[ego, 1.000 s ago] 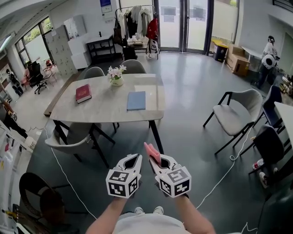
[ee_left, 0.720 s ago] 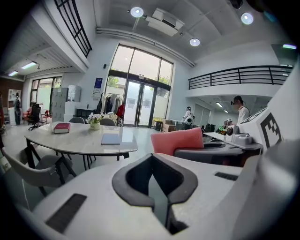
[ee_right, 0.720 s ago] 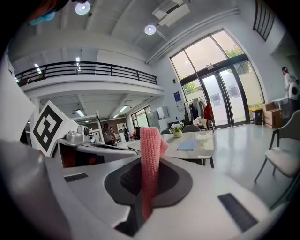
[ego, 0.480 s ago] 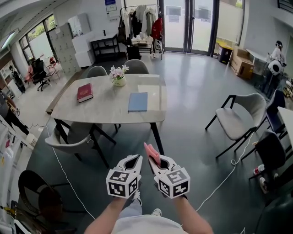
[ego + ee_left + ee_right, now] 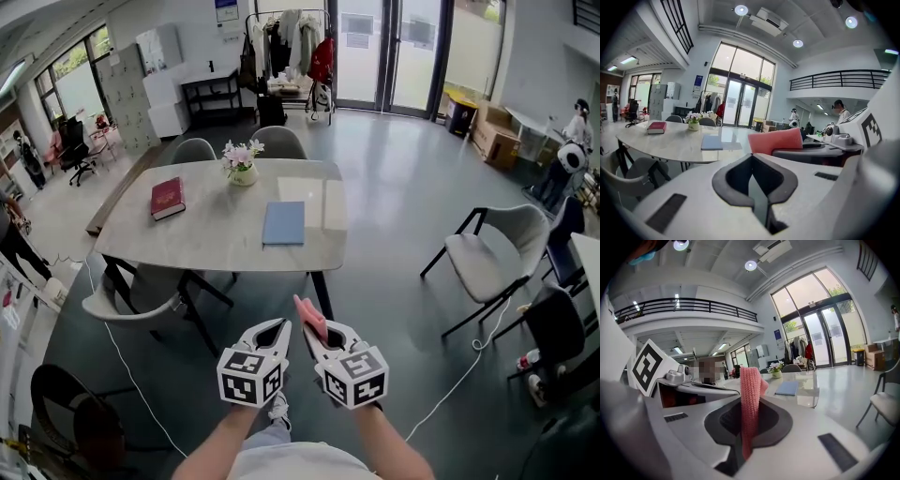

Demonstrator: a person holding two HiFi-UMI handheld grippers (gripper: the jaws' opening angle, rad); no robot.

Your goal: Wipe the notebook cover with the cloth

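A blue notebook [image 5: 283, 222] lies flat on the pale table [image 5: 206, 234], well ahead of me; it also shows small in the left gripper view [image 5: 711, 142] and the right gripper view [image 5: 788, 388]. My right gripper [image 5: 311, 330] is shut on a pink knitted cloth [image 5: 310, 316], which stands up between its jaws [image 5: 750, 399]. Beside it my left gripper [image 5: 278, 325] is shut with nothing in it [image 5: 751, 161]. Both are held close to my body over the floor, short of the table.
A red book [image 5: 169, 198] and a flower vase [image 5: 241, 161] also sit on the table. Grey chairs [image 5: 131, 292] stand around it, another chair [image 5: 492, 253] at the right. A white cable [image 5: 459, 361] runs over the floor.
The view has moved slightly nearer to the table. Both grippers keep the same pose, and the cloth stays in the right one.
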